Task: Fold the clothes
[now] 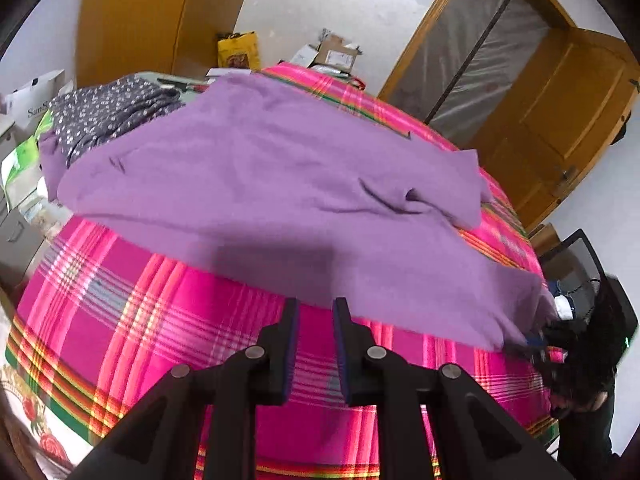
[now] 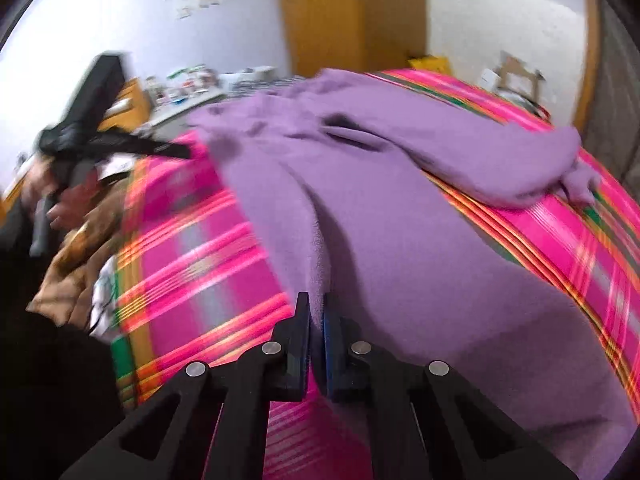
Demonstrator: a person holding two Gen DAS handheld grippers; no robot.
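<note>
Right claw clamps purple garment's hem; left claw, parted, empty, beside it.

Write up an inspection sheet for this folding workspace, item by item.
Surface: bed under a pink plaid cover, bare near the front edge.
Job's things: purple garment spread out, creased, one sleeve lying across the cover.
Clutter: grey dotted garment bunched at the far corner; brown cloth beside the bed.
Grippers: left gripper open, nothing between its jaws, just short of the purple hem; right gripper shut on a ridge of the purple garment.
Cables: nothing seen.
Surroundings: wooden wardrobe, wooden door, cardboard boxes by the wall.
</note>
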